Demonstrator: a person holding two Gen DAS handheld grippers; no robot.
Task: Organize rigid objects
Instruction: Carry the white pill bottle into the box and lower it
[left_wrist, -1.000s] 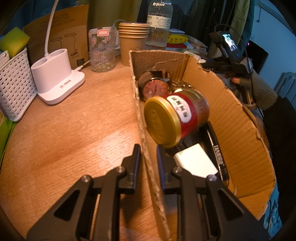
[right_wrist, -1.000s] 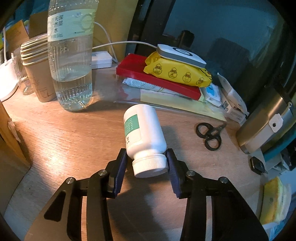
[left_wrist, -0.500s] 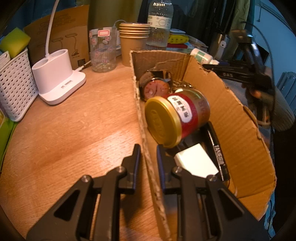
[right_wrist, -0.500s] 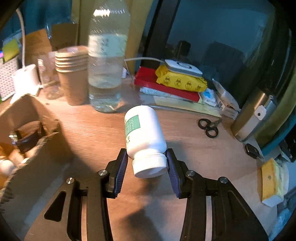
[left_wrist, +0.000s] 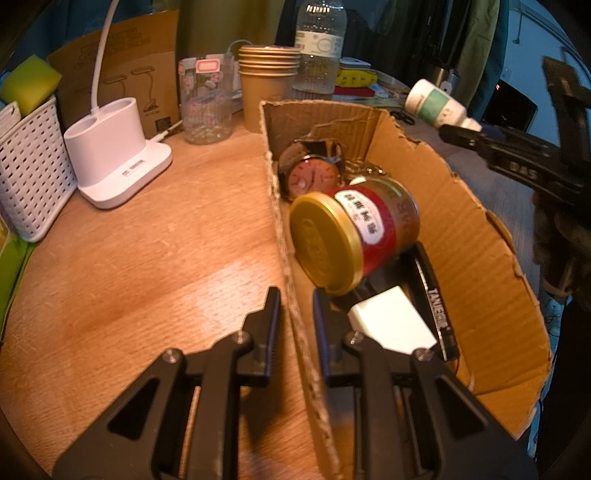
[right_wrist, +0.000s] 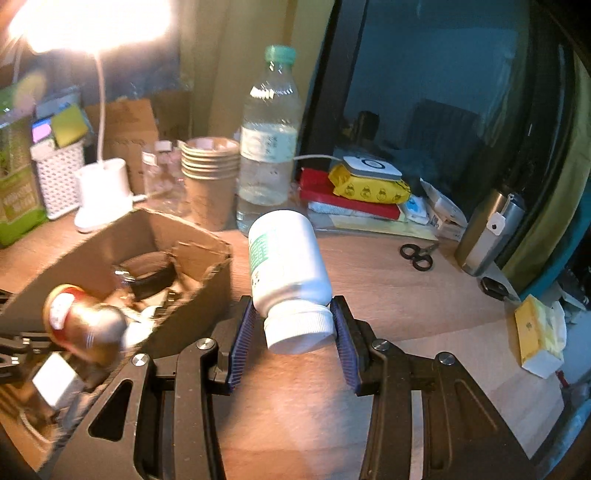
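Two grippers are in use around one cardboard box (left_wrist: 461, 229), the landmark for this report.

Left wrist view, left to right: a white basket (left_wrist: 29, 173) and a white lamp base (left_wrist: 118, 162) stand well left of the box on the wooden table (left_wrist: 147, 258). A glass (left_wrist: 205, 103), stacked paper cups (left_wrist: 267, 85) and a water bottle (left_wrist: 319, 48) stand behind the box's far wall. The left gripper (left_wrist: 295, 314) is pinched on the box's near-left wall, one finger outside, one inside. Inside the box a gold-lidded jar (left_wrist: 354, 236) lies on its side, lid toward the camera; a watch (left_wrist: 314, 177) lies beyond it, a white block (left_wrist: 395, 325) and a black pen (left_wrist: 437, 306) in front. Above the box's far right corner hangs the pill bottle (left_wrist: 436, 105), clear of the cardboard.

Right wrist view, left to right: the box (right_wrist: 122, 240) sits lower left, its contents blurred. The right gripper (right_wrist: 297, 325) clamps the pill bottle (right_wrist: 288, 266) at its ribbed cap, pads pressed on both sides. The bottle's long axis runs along the fingers, base pointing away and slightly up, cap toward the camera. It is just right of the box, off the table.

Only this view shows the scissors (right_wrist: 419, 254), the steel flask (right_wrist: 487, 232) and the tissue pack (right_wrist: 539, 332), all right of the box. Only the left view shows the box's floor sharply.
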